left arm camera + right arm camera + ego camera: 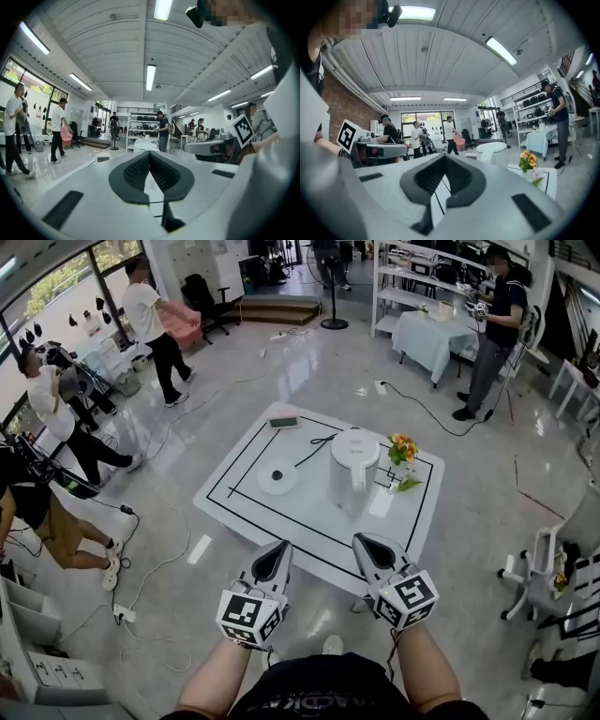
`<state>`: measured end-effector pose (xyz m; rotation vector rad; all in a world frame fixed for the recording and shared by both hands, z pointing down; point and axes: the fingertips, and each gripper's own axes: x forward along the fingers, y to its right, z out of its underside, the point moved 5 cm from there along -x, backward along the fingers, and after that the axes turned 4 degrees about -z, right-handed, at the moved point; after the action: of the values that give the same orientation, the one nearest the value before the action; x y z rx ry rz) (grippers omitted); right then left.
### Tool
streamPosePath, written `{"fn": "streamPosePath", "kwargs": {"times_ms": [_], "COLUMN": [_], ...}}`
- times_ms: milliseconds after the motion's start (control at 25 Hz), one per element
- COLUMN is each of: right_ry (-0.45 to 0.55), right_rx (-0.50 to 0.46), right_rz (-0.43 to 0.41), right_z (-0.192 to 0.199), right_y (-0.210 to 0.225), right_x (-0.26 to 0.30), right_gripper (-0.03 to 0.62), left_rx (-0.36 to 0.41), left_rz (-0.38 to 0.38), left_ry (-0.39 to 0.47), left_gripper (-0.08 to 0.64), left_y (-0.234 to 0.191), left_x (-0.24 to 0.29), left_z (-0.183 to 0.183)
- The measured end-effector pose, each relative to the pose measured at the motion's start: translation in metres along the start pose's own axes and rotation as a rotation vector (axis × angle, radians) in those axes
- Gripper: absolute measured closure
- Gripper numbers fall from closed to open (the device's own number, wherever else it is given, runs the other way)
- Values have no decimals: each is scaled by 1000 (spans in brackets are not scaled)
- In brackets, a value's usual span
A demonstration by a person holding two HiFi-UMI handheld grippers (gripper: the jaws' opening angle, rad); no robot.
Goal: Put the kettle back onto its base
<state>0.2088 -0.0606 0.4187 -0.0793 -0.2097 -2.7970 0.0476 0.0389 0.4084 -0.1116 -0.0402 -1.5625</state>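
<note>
Shut and empty, left gripper (275,557) and right gripper (372,551) hover by the table's (309,526) near edge; the rigid, slick, likely heavy kettle (354,457) seems best taken by its handle (360,487).

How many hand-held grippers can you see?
2: the left hand-held gripper and right hand-held gripper, side by side at the table's near edge, both shut and empty.
</note>
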Motion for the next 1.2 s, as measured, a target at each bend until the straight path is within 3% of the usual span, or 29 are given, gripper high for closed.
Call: {"fn": "streamPosePath", "kwargs": {"times_ms": [560,880,960,1040,1120,1200], "right_ry": [29,93,110,125,132,139], "right_rx": [16,15,8,-5,-26,-37], "right_rz": [-41,60,94,149,224,288], "right_z": [-13,-24,-29,-35,-39,-43], "right_y": [48,63,64,64,63,63], "right_x": [15,42,52,65,77,89], "right_gripper": [594,593,484,366,327,321], "left_rx": [7,1,7,20,44,67], "left_rz": [-46,0,42,91,144,199], "left_ry": [20,24,20,7,-13,-22], "left_gripper": [558,510,465,352,243,211], "left_y": [-5,-47,-60,-73,-88,-103], "left_x": [46,78,90,103,116,127], "left_z": [-11,-10,-10,-8,-7,-9]}}
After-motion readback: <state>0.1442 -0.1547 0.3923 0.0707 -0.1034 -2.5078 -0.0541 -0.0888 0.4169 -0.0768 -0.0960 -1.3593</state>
